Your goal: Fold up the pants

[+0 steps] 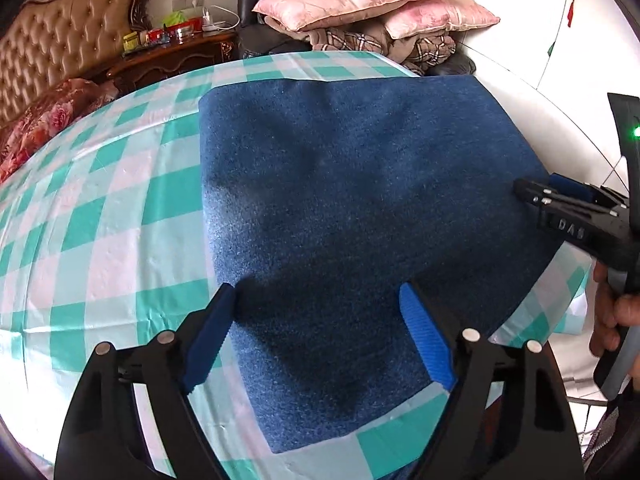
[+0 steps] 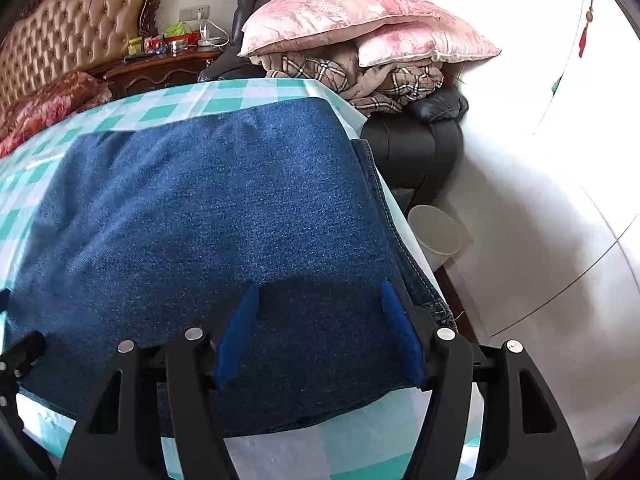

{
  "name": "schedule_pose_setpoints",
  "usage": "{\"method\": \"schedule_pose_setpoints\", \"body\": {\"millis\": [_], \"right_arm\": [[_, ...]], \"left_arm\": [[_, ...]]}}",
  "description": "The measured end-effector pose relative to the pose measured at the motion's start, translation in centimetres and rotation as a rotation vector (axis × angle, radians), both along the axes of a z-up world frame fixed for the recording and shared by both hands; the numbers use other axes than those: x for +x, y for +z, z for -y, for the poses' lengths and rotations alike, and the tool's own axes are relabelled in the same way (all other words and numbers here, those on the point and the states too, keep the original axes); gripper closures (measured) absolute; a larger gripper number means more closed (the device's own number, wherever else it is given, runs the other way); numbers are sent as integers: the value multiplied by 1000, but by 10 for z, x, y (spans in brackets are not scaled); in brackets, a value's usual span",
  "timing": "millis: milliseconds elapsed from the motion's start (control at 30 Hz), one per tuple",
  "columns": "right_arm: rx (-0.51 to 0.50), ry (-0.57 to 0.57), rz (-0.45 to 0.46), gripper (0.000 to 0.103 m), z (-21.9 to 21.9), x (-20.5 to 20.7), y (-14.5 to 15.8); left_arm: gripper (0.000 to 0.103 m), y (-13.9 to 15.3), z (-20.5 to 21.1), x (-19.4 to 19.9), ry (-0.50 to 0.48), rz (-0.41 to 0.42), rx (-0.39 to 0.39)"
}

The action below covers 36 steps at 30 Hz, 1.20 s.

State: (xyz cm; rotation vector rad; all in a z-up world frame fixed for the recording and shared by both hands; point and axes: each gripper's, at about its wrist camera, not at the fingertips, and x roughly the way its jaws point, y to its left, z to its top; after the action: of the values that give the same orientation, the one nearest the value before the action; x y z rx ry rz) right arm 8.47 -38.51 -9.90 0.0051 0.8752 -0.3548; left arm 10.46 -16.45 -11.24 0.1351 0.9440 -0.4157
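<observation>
Both claws gape above the folded pants [image 1: 360,220] on the checked cloth [image 1: 100,220]

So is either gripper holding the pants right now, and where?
Nothing is held: the left gripper and right gripper both stand open above the folded pants.

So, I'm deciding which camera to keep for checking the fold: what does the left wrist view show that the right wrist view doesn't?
Only the left wrist view shows the right gripper from the side at the right edge of the pants, with the hand holding it. Only the right wrist view shows the stitched denim edge under the top layer and the white bin on the floor. Both show the folded pants on the checked cloth, open fingers above the fabric, and the pink pillows behind.
</observation>
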Motion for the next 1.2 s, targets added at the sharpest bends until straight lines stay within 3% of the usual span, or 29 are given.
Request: {"method": "schedule_pose_setpoints", "body": {"millis": [100, 167, 233, 333, 367, 433, 500, 600, 667, 700, 800, 1200], "right_arm": [[70, -37, 90, 41, 14, -15, 14], [101, -100, 140, 40, 30, -28, 22], [175, -144, 153, 40, 50, -37, 24], [213, -133, 131, 41, 61, -42, 20], [216, -131, 125, 47, 61, -43, 18], [248, -135, 116, 54, 66, -46, 15], [291, -129, 111, 59, 70, -48, 12], [252, -99, 102, 67, 62, -47, 13], [239, -87, 94, 71, 59, -45, 13], [238, -85, 91, 72, 59, -45, 13], [228, -87, 77, 72, 59, -44, 11], [187, -91, 56, 72, 56, -41, 9]], "left_arm": [[42, 12, -4, 2, -3, 22, -34], [57, 29, -1, 16, -40, 17, -119], [57, 50, 16, 32, -86, 42, -150], [56, 78, 77, 65, -241, 85, -192], [56, 81, 103, 78, -288, 91, -178], [55, 78, 146, 105, -371, 16, -207], [58, 69, 183, 133, -345, -33, -167], [59, 53, 216, 158, -327, -166, -171], [77, 48, 233, 159, -327, -155, -107], [78, 44, 241, 161, -327, -156, -76], [78, 35, 244, 166, -319, -186, -82], [78, 28, 248, 163, -354, -112, -62]]}}
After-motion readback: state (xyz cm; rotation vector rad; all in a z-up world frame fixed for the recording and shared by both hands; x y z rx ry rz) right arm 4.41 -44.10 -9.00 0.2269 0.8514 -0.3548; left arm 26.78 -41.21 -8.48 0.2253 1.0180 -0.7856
